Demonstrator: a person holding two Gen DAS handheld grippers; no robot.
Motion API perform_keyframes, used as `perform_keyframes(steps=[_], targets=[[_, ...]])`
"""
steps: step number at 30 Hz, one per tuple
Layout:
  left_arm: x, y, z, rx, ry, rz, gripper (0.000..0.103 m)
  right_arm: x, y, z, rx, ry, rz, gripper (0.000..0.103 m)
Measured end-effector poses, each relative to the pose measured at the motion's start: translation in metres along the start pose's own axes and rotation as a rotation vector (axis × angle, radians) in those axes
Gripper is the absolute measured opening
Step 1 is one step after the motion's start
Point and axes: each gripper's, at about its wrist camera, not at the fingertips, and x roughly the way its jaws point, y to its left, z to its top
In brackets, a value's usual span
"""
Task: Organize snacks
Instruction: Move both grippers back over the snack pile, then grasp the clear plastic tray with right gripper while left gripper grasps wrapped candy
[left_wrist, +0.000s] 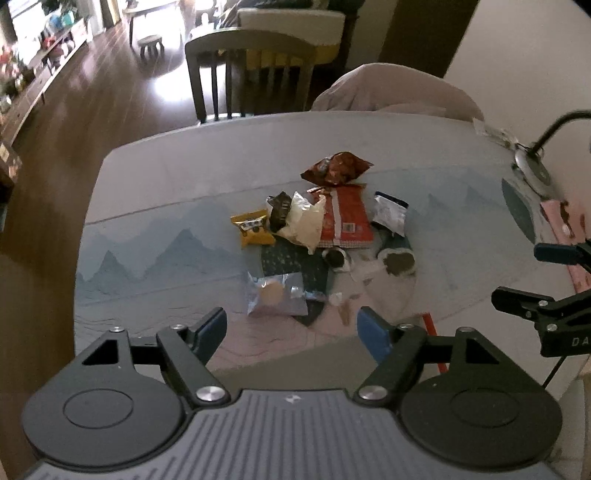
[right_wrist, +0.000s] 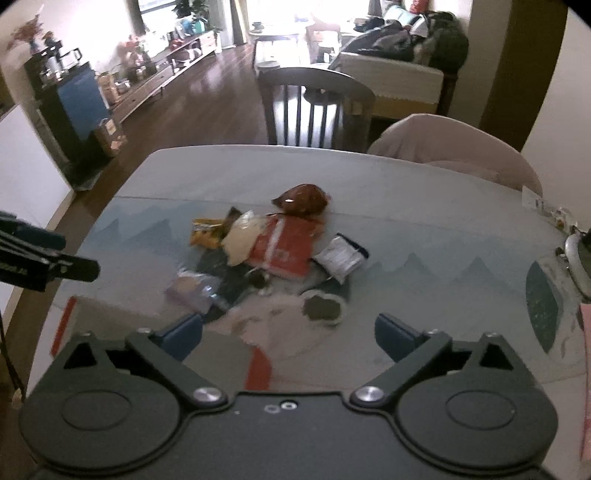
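Several snack packets (left_wrist: 332, 218) lie heaped mid-counter (left_wrist: 166, 177), all light, crinkly, slippery film; best pinched by a sealed edge. The clear-wrapped cookie (left_wrist: 275, 293) sits nearest and looks breakable. Left tongs (left_wrist: 291, 332) and right tongs (right_wrist: 288, 334) both hang above, jaws apart, empty. Labels are blurred; what's under the pile stays hidden.
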Motion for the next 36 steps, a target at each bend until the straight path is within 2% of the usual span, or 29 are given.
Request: perform_keyframes(steps=[8, 14, 19, 25, 28, 32, 34, 36], targets=[[0.062, 0.007, 0.031, -0.029, 0.127, 0.044, 0.077, 0.058, -0.035, 0.021, 0.041, 0.078, 0.004, 0.100], [0.111, 0.005, 0.043, -0.012, 0.228, 0.081, 0.077, 0.113, -0.051, 0.022, 0.034, 0.169, -0.002, 0.099], [0.140, -0.007, 0.050, -0.013, 0.306, 0.039, 0.077, 0.156, -0.055, 0.017, 0.011, 0.229, 0.013, 0.095], [0.176, -0.020, 0.059, -0.078, 0.409, 0.003, 0.077, 0.197, -0.050, 0.013, -0.076, 0.290, 0.028, 0.093], [0.193, -0.028, 0.062, -0.078, 0.456, -0.003, 0.077, 0.208, -0.049, 0.014, -0.107, 0.310, 0.040, 0.089], [0.209, -0.041, 0.064, -0.001, 0.478, 0.038, 0.076, 0.217, -0.047, 0.012, -0.159, 0.325, 0.048, 0.085], [0.212, -0.041, 0.067, -0.004, 0.470, 0.014, 0.076, 0.220, -0.045, 0.011, -0.189, 0.325, 0.046, 0.084], [0.217, -0.039, 0.068, -0.030, 0.497, -0.023, 0.076, 0.221, -0.041, 0.009, -0.231, 0.319, 0.049, 0.084]])
